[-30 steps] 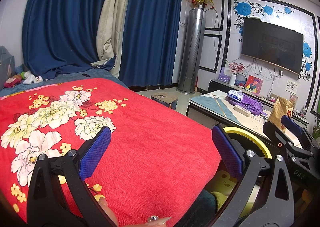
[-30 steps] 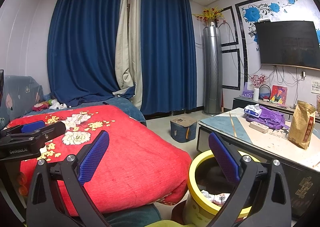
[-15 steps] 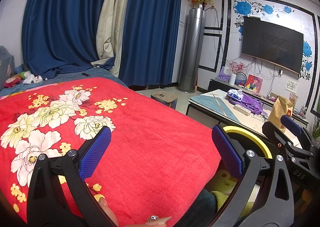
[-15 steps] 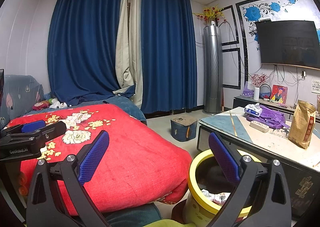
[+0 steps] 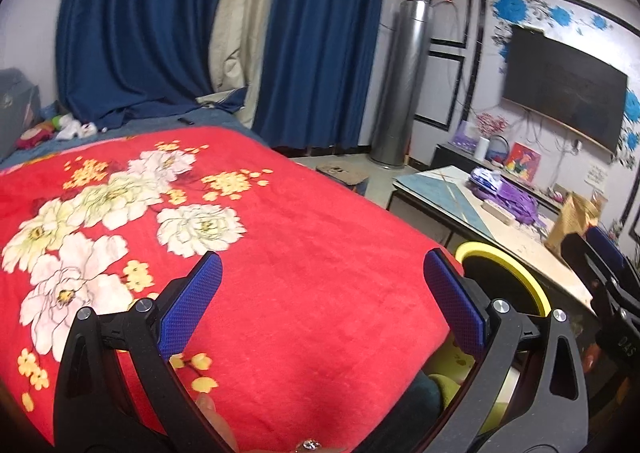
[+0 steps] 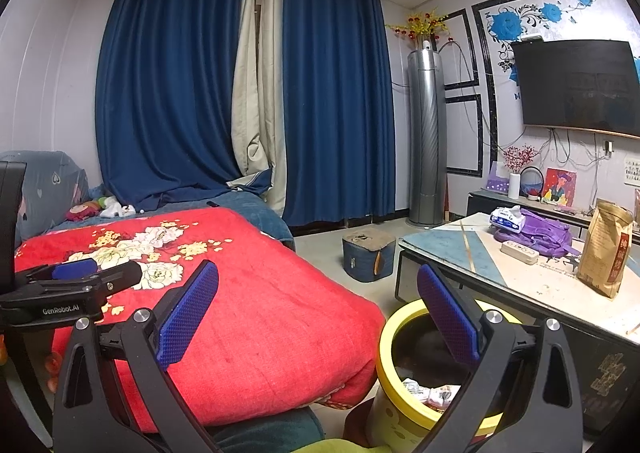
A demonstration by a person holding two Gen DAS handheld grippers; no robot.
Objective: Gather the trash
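Note:
A yellow-rimmed trash bin (image 6: 394, 329) stands on the floor between the red blanket and the low table, with crumpled wrappers (image 6: 430, 393) inside. Its rim (image 5: 516, 273) shows in the left wrist view too. My right gripper (image 6: 318, 313) hangs open just above and left of the bin, nothing between its blue pads. My left gripper (image 5: 322, 303) is open over the red floral blanket (image 5: 280, 253), empty as well. In the right wrist view the left gripper (image 6: 76, 277) shows at the left edge. At the right edge of the left wrist view is the right gripper (image 5: 600, 265).
A low table (image 6: 452, 253) at the right carries a brown paper bag (image 6: 606, 249), a purple bag (image 6: 540, 231), a tissue pack (image 6: 506, 218) and a power strip (image 6: 518, 251). A small blue stool (image 6: 368, 253) stands on the floor. Blue curtains, a tower air conditioner (image 6: 426, 133) and a wall TV lie beyond.
The left wrist view has tipped and shifted slightly, so the left gripper moved a little over the blanket. The right gripper has stayed put. Both remain open.

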